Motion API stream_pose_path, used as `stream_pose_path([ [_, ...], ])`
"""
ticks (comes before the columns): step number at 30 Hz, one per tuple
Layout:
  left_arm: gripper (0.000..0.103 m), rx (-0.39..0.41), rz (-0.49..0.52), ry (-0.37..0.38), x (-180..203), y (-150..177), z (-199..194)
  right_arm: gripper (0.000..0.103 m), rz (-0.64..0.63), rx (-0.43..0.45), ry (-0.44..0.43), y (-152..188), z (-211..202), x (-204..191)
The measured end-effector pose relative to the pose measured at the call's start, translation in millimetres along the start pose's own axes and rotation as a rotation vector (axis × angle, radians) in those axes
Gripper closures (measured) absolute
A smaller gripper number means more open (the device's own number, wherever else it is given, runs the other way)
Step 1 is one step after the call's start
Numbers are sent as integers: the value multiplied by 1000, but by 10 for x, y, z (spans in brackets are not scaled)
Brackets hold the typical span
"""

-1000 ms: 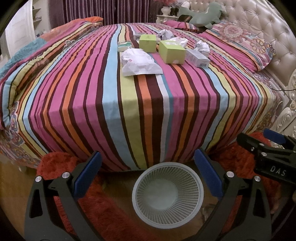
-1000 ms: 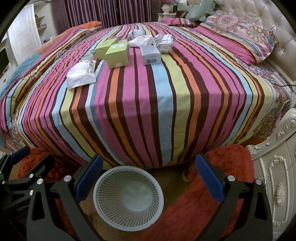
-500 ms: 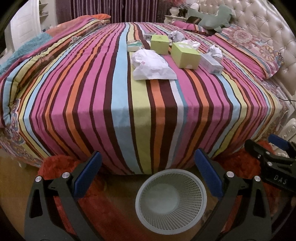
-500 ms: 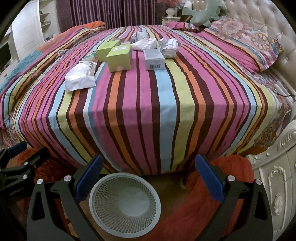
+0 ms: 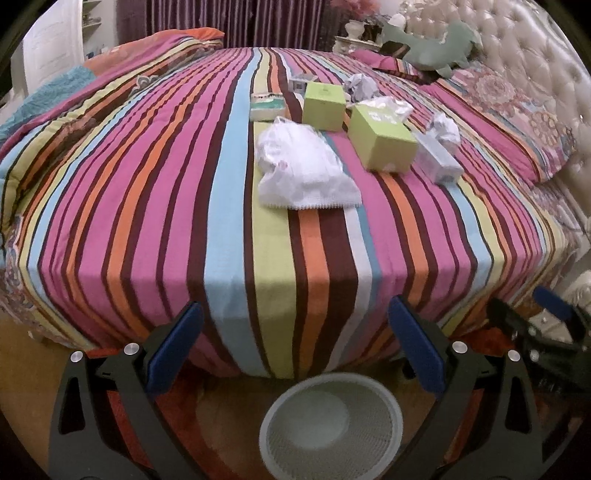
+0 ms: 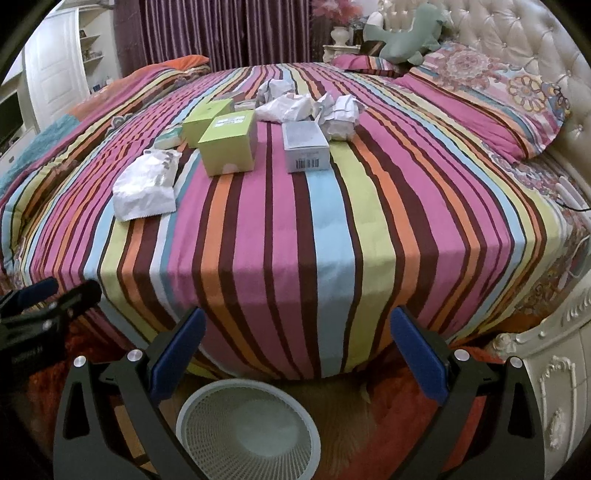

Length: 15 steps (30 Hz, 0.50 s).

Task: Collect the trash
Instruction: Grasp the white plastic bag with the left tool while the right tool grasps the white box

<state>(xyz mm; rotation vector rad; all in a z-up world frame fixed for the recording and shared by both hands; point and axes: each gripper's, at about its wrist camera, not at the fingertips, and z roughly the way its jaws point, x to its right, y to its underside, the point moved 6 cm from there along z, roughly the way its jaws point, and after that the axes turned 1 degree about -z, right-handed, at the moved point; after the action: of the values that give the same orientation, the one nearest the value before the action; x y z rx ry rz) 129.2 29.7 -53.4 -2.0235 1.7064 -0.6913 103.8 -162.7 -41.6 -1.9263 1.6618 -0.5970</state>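
Trash lies on the striped bed (image 5: 280, 240): a white crumpled bag (image 5: 303, 166) (image 6: 147, 184), two green boxes (image 5: 380, 138) (image 6: 229, 144), a grey box with a barcode (image 6: 304, 146) (image 5: 437, 160) and several crumpled papers (image 6: 340, 112). A white mesh wastebasket (image 5: 330, 424) (image 6: 247, 428) stands on the floor below the bed's foot. My left gripper (image 5: 295, 343) is open and empty above the basket. My right gripper (image 6: 295, 347) is open and empty beside it.
A red rug (image 6: 388, 443) covers the floor around the basket. A white carved cabinet (image 6: 546, 369) stands at the right. Pillows (image 6: 480, 85) and a tufted headboard (image 6: 517, 33) are at the far right. A white door (image 6: 55, 62) is at the back left.
Both grippers have moved forward and up toward the bed; the trash looks larger and the basket has slid lower in both views. Both stay open.
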Motion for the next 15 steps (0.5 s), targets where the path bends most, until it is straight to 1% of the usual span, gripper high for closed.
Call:
stream_pose_path([
  [5,6,12,-17,0,23,-225,127,8,2,2,-3,-125,116,20],
  [8,6,22,-32,-7,27,-385,217,8,16,19,-7,-249,171,52],
  [15,6,20,-47,-22,73,-649,452,8,27,60,6,-619,369,133],
])
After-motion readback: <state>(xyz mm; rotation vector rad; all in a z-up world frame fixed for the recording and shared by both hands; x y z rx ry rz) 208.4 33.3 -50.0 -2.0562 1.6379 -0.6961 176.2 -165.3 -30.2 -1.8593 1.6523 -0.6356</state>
